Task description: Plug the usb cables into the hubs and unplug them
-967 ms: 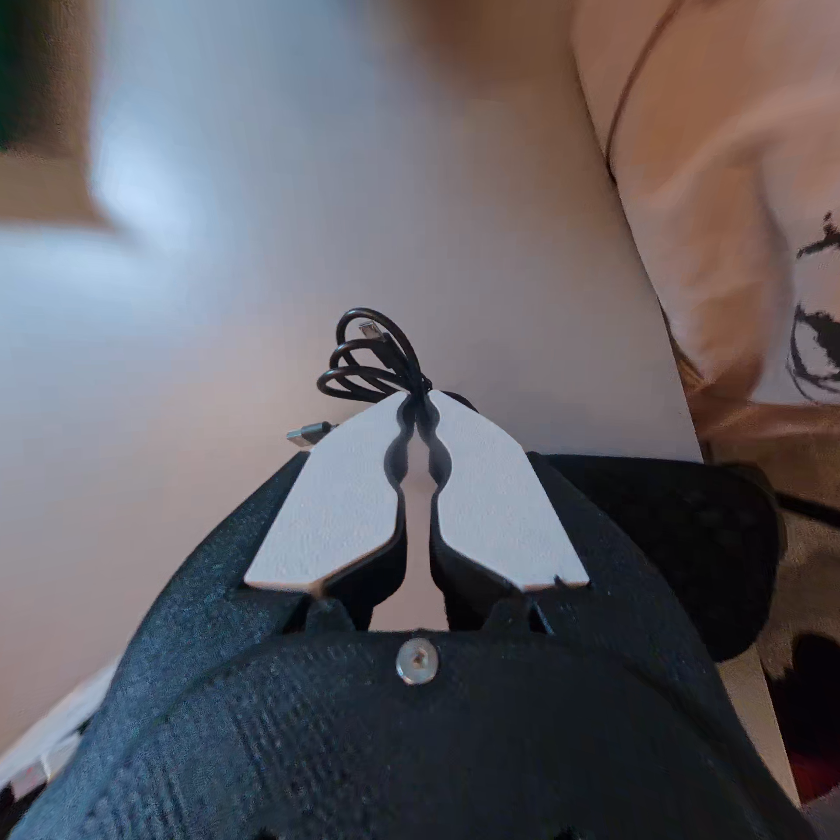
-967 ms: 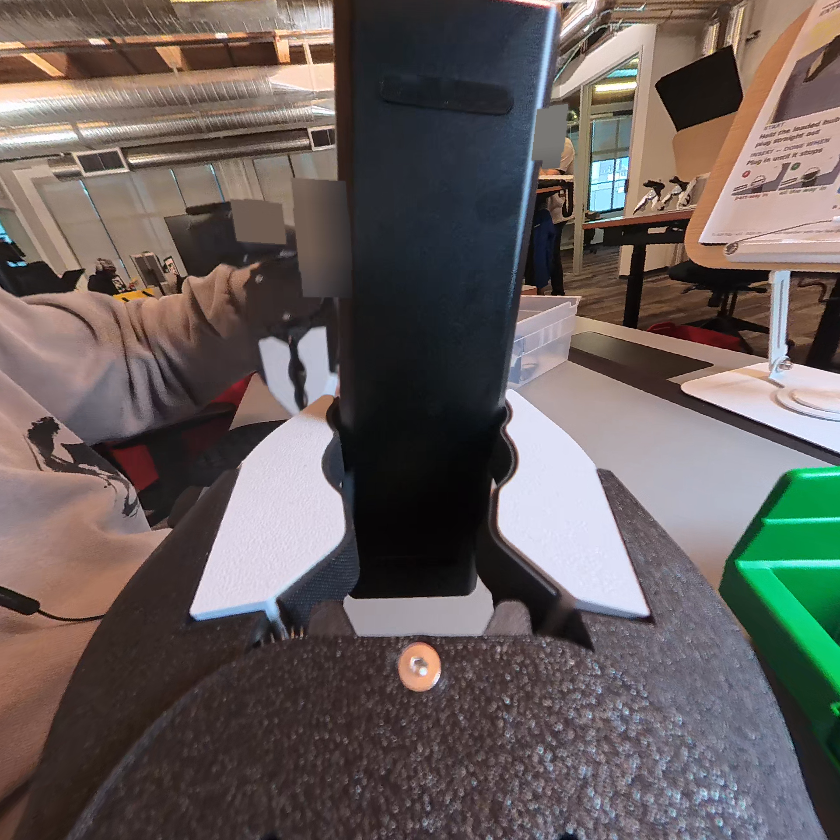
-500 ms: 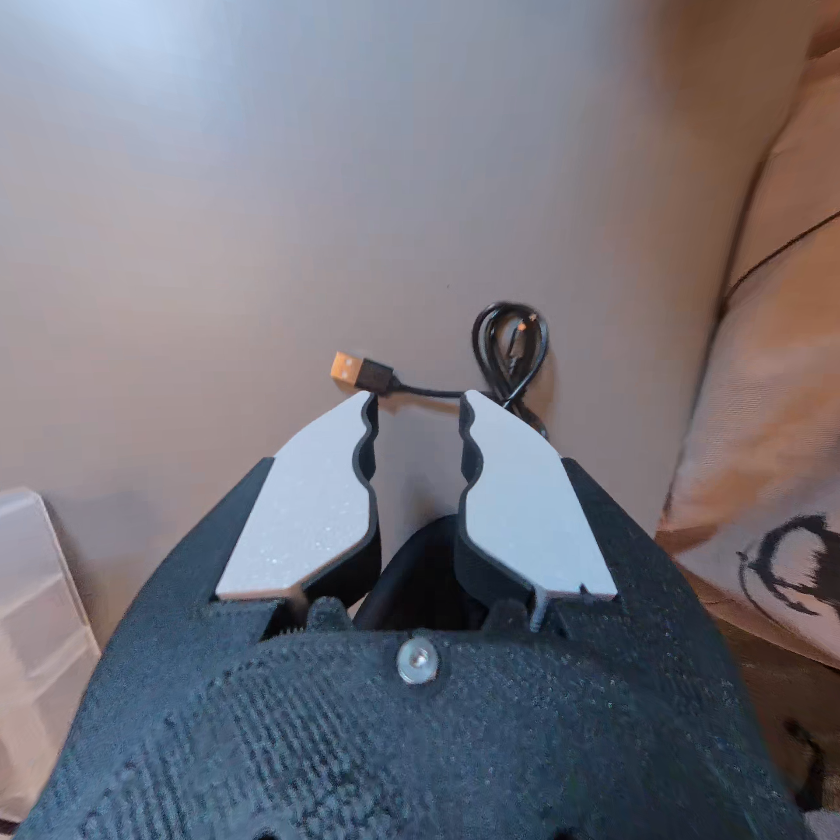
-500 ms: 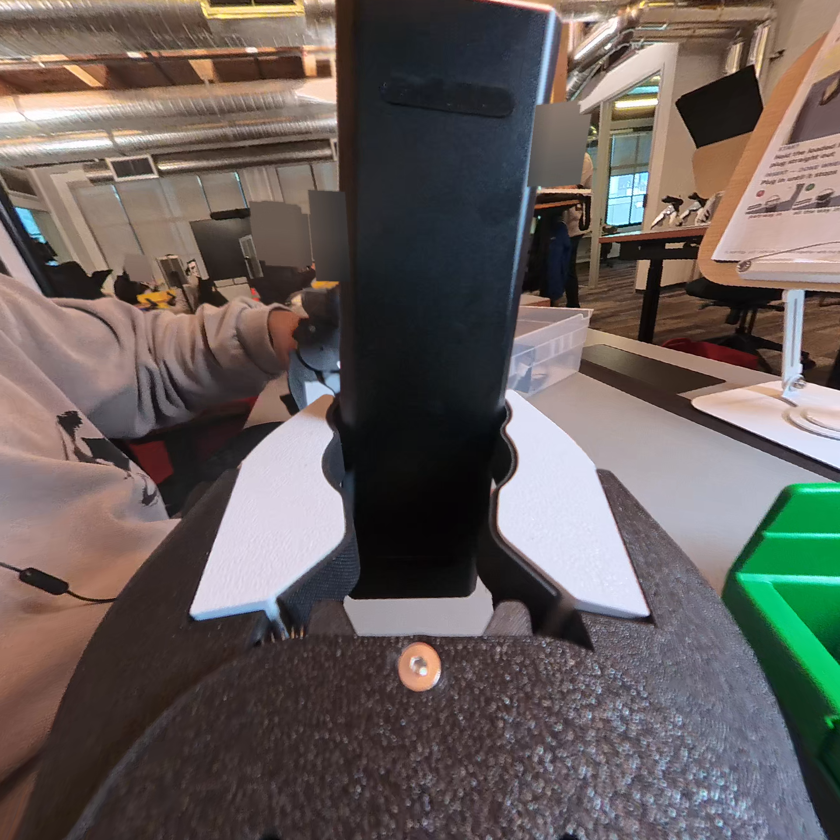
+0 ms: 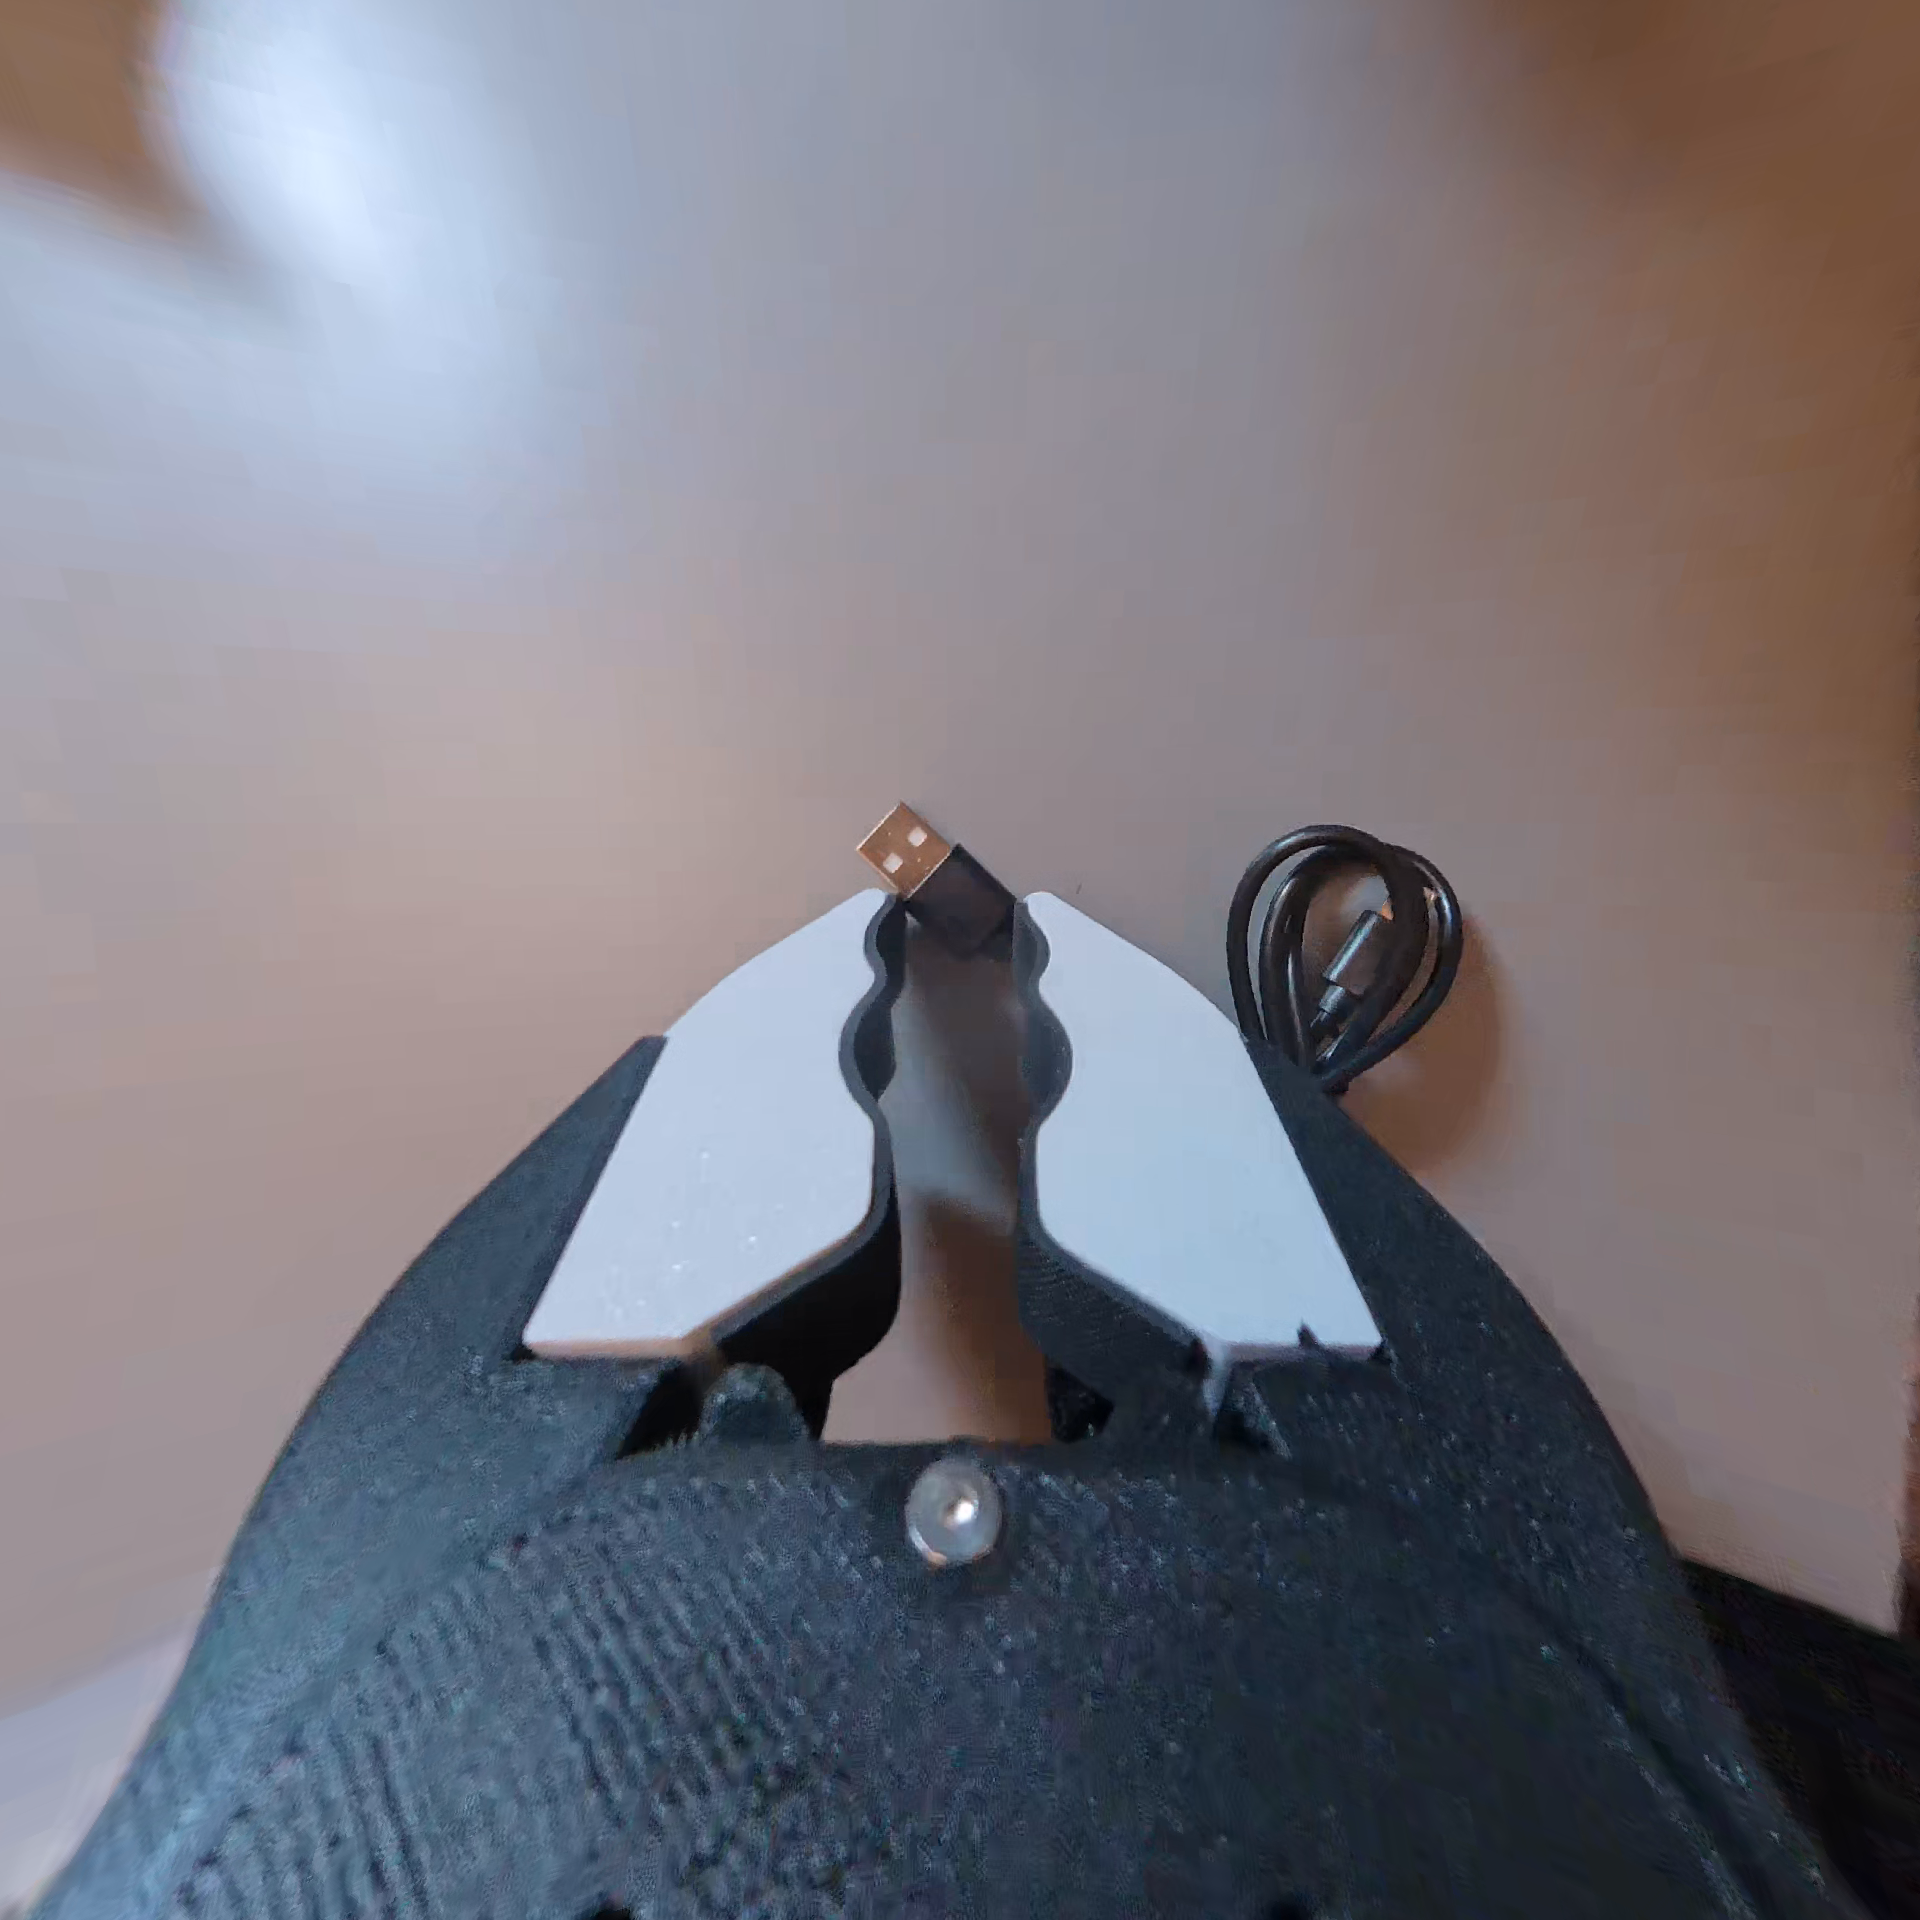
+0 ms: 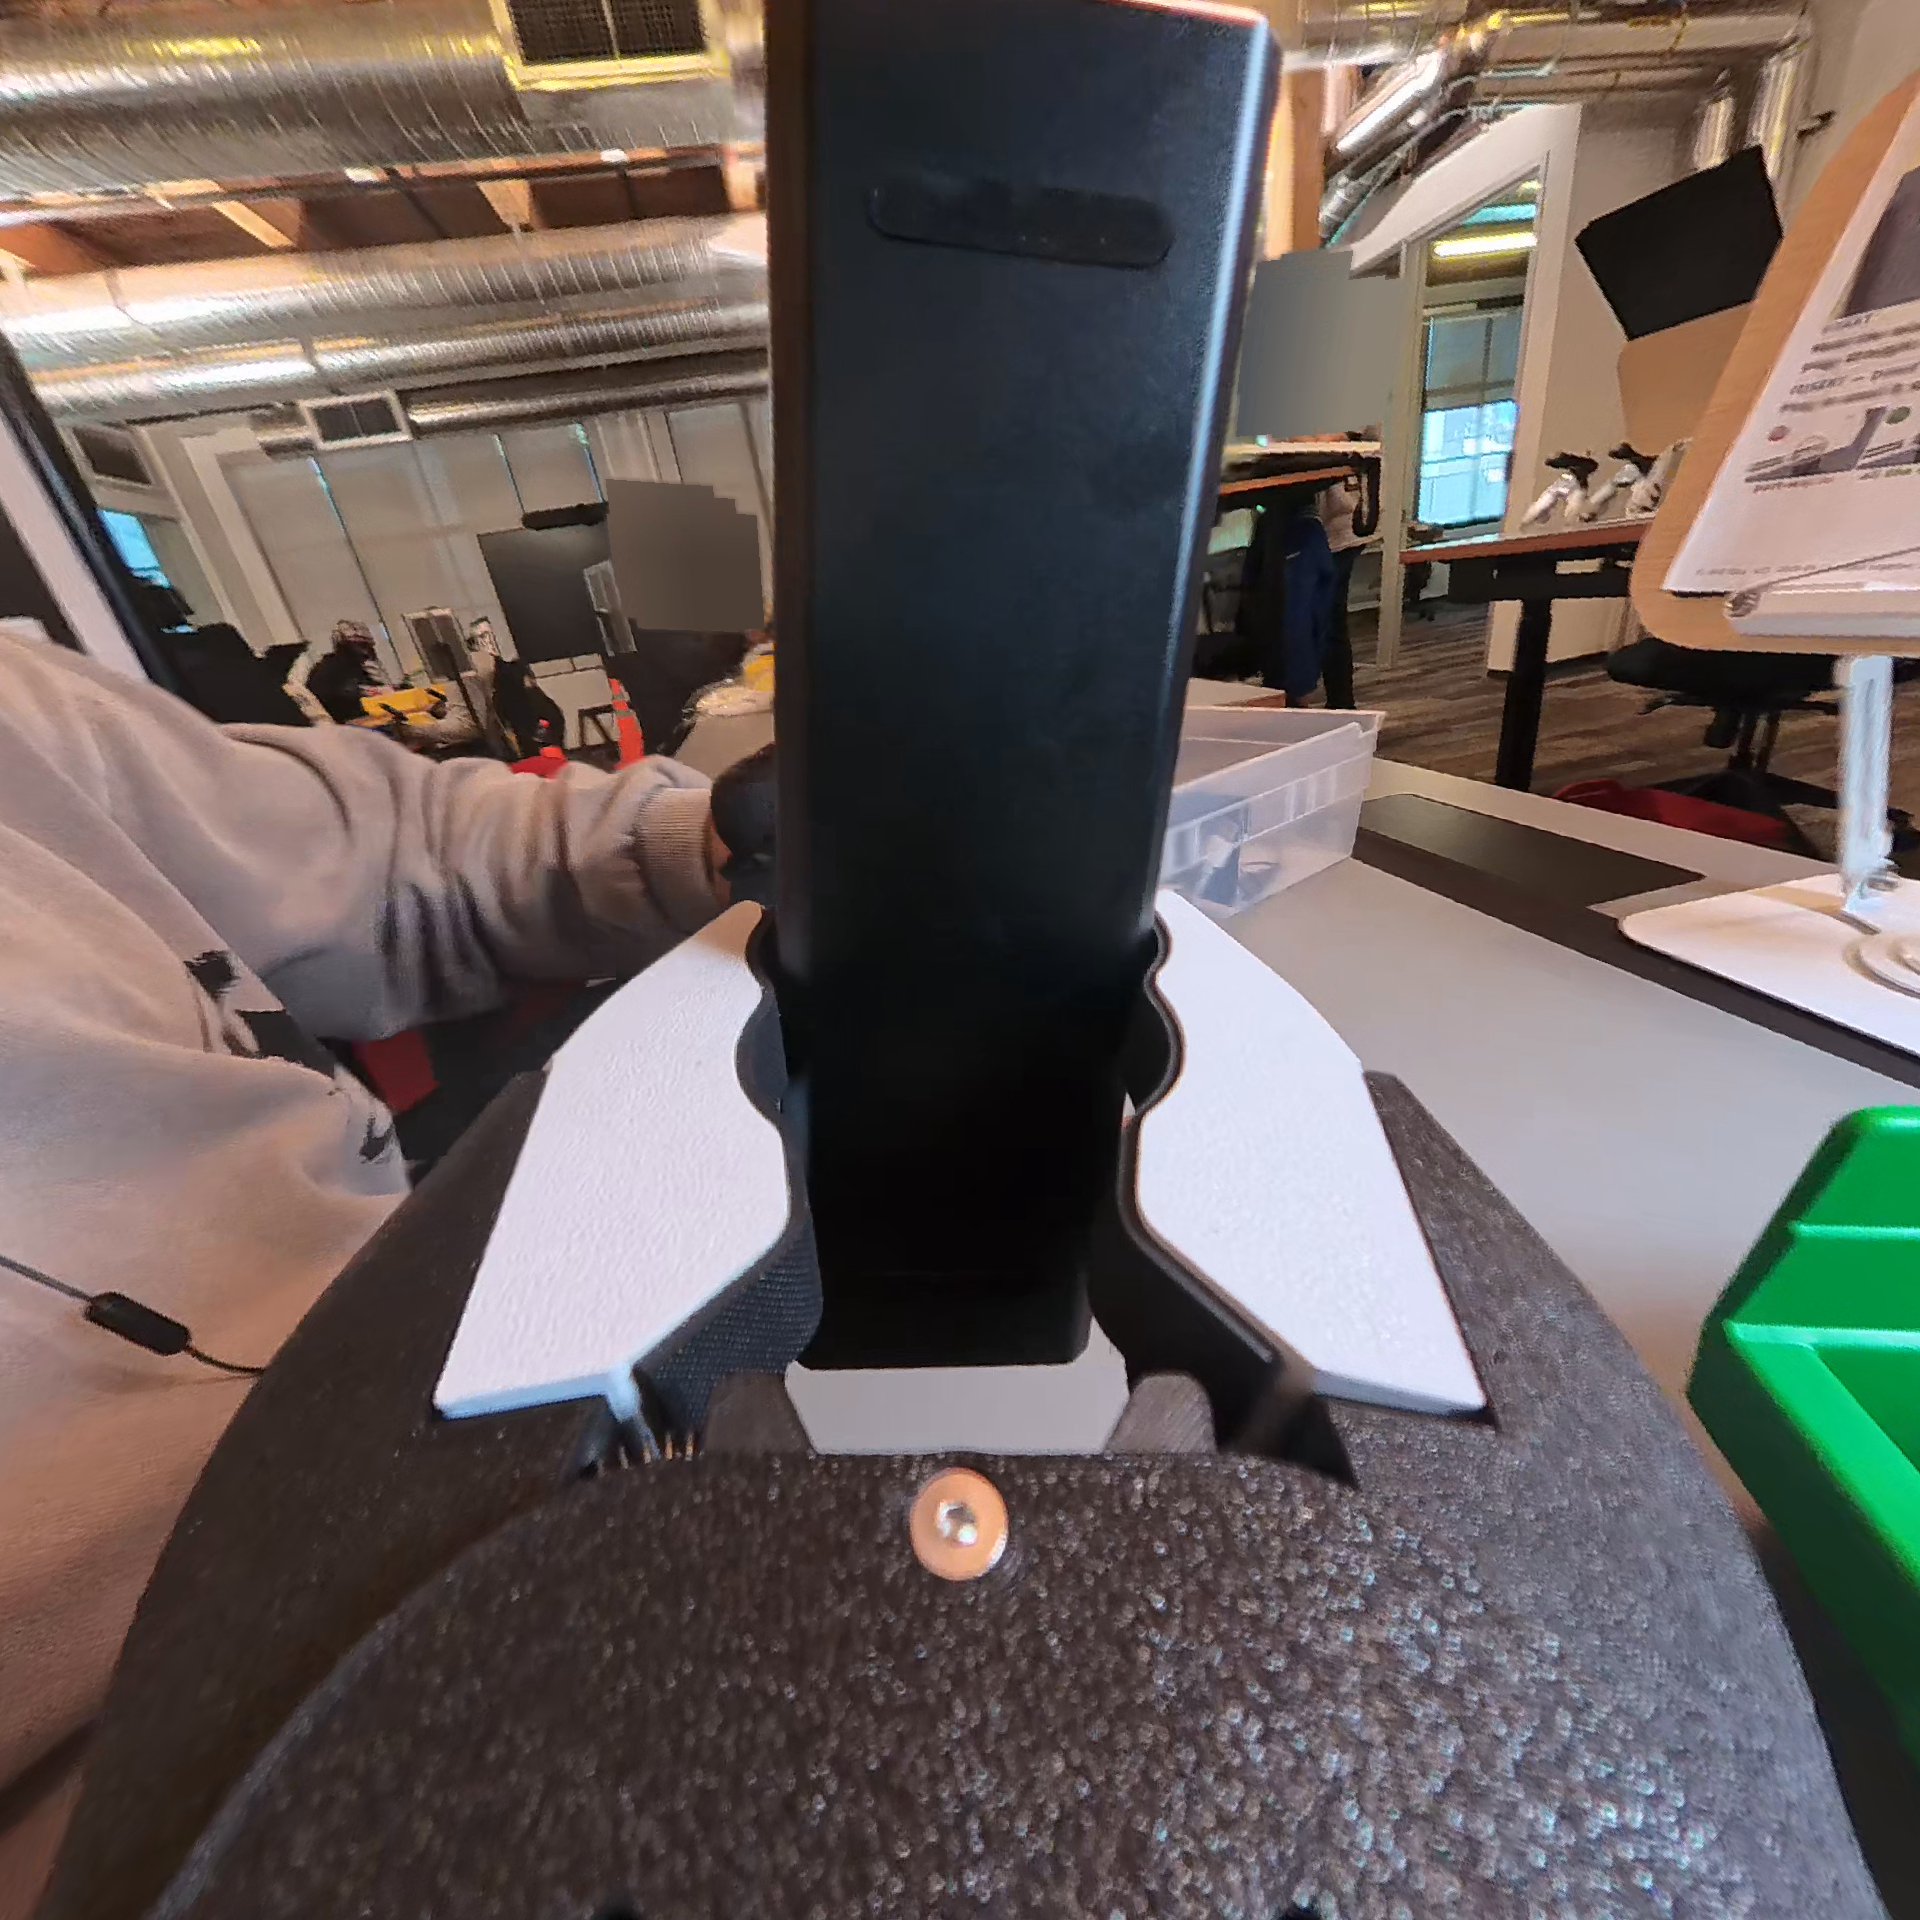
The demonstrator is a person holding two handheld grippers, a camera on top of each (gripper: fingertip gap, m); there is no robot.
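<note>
In the left wrist view, my left gripper point(image 5: 954, 914) is shut on the black housing of a USB-A plug point(image 5: 906, 862). The plug's metal end sticks out past the fingertips, angled up and left. The rest of the black cable is a small coil point(image 5: 1340, 956) just right of the right finger, over the grey table point(image 5: 935, 468). In the right wrist view, my right gripper point(image 6: 958, 914) is shut on a long black hub point(image 6: 997, 623) held upright between its white fingers. The hub's ports are not visible from this side.
In the right wrist view, a person's grey sleeve point(image 6: 416, 852) reaches across at the left. A clear plastic bin point(image 6: 1268, 800) stands behind the hub. A green bin point(image 6: 1829, 1351) is at the right edge. A stand with an instruction sheet point(image 6: 1818, 416) is at the far right.
The left gripper let go of the coiled cable, opened over it, and has now shut on the USB plug's housing. The right gripper keeps holding the hub upright, nearly still.
</note>
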